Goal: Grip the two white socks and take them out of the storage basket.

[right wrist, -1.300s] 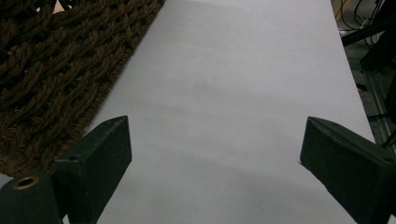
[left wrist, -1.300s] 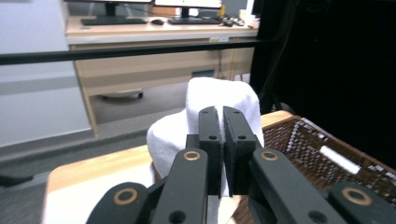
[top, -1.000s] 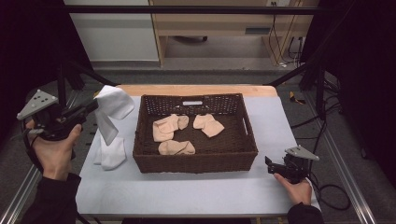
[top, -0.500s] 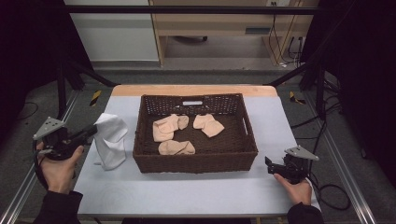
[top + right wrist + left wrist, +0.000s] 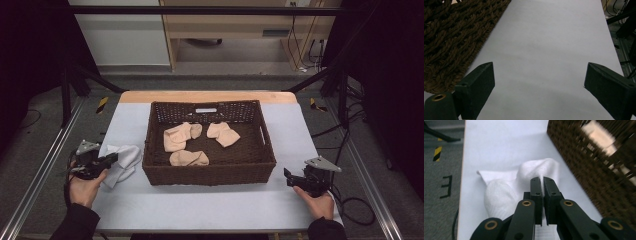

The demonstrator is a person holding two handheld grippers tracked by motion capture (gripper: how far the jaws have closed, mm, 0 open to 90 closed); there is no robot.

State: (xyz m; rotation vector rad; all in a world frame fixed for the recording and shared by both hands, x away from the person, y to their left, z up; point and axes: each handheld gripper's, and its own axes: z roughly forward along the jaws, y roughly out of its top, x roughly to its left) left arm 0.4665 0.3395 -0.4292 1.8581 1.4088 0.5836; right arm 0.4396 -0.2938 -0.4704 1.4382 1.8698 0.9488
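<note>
A white sock (image 5: pixel 125 157) lies crumpled on the pale table (image 5: pixel 200 207), just left of a dark wicker basket (image 5: pixel 210 175). My left gripper (image 5: pixel 114 158) sits low over the table and is shut on the sock; in the left gripper view its jaws (image 5: pixel 542 180) meet over the white fabric (image 5: pixel 504 192), with the basket wall (image 5: pixel 584 162) to their right. Three beige socks (image 5: pixel 177 137) (image 5: pixel 223 134) (image 5: pixel 189 158) lie inside the basket. My right gripper (image 5: pixel 287 176) rests at the basket's front right corner, its jaws (image 5: pixel 539 75) wide open over bare table.
The basket's woven corner (image 5: pixel 449 37) is close on the left in the right gripper view. Metal rails run along both table sides (image 5: pixel 45 170). Cables (image 5: pixel 357 205) trail on the floor at the right.
My left gripper has come down and toward the table's left front, carrying the white sock from the air onto the table. The right gripper has stayed put.
</note>
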